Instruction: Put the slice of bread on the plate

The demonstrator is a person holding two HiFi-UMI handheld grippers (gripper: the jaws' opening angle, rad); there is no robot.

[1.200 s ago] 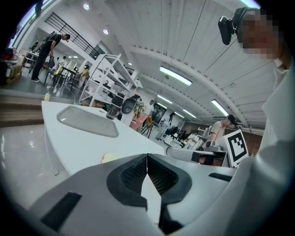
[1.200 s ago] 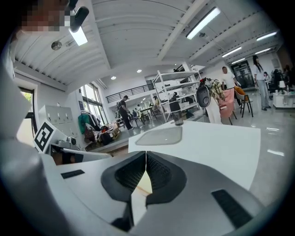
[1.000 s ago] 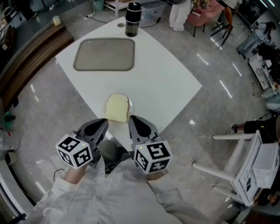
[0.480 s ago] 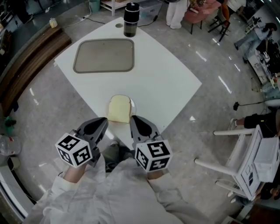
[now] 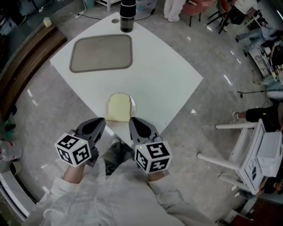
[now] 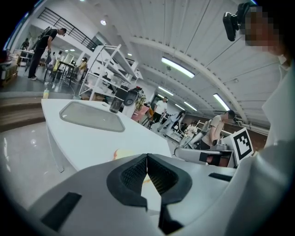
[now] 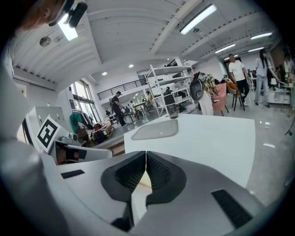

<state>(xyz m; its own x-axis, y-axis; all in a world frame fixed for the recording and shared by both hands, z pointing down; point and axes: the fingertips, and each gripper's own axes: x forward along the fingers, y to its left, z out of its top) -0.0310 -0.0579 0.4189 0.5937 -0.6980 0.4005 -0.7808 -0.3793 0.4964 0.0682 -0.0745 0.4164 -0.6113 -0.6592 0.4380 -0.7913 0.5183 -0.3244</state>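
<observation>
A pale yellow slice of bread (image 5: 118,108) lies on a small white plate (image 5: 132,105) near the front corner of the white table (image 5: 163,79). Only the plate's right rim shows past the bread. My left gripper (image 5: 101,122) and right gripper (image 5: 132,121) hover side by side just in front of the table corner, a little short of the bread. Both are shut, with nothing between the jaws. In the left gripper view a sliver of the bread (image 6: 119,152) shows over the shut left gripper (image 6: 146,159). In the right gripper view the right gripper (image 7: 146,156) stands shut.
A grey tray (image 5: 101,53) lies at the far left of the table, and a black tumbler (image 5: 128,9) stands at the far corner. White chair frames (image 5: 247,154) stand on the floor to the right. People stand in the background beyond the table.
The head camera has shifted a little, so the table sits slightly higher and further left in the view. The bread, the plate and both shut grippers have kept their places.
</observation>
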